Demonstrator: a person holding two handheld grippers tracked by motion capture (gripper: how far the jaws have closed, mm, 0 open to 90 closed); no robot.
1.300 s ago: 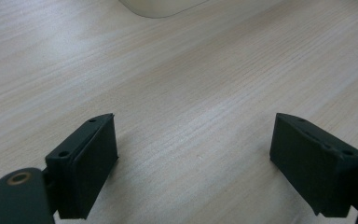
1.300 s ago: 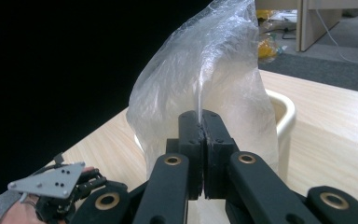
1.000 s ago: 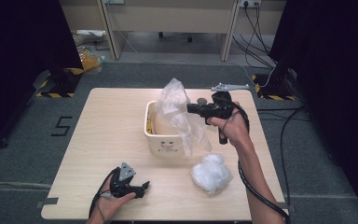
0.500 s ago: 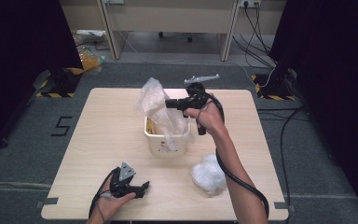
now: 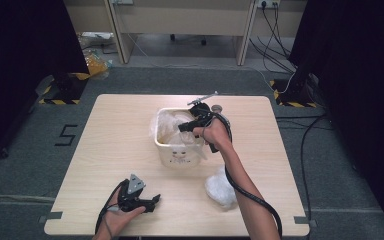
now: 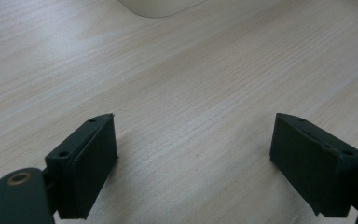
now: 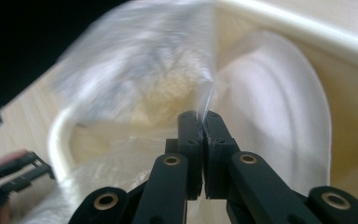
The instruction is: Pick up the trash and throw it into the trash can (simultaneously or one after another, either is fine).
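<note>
The right gripper [image 7: 204, 122] has its two black jaws pressed together on a thin fold of clear plastic bag [image 7: 135, 70], a crinkly, translucent film that billows up and drapes into the open mouth of a cream plastic bin [image 5: 162, 150]. In the high view this gripper [image 5: 184, 127] sits over the bin's rim, the bag [image 5: 172, 122] bunched pale and glossy inside the rounded, smooth-walled container near the middle of the light wood-grain table [image 5: 110, 130]. A second crumpled wad of clear plastic [image 5: 220, 186] lies on the table just beside the right forearm. The left gripper [image 5: 152, 201] rests low at the near edge, its blocky matte jaws spread wide with only bare tabletop [image 6: 191, 93] between them
</note>
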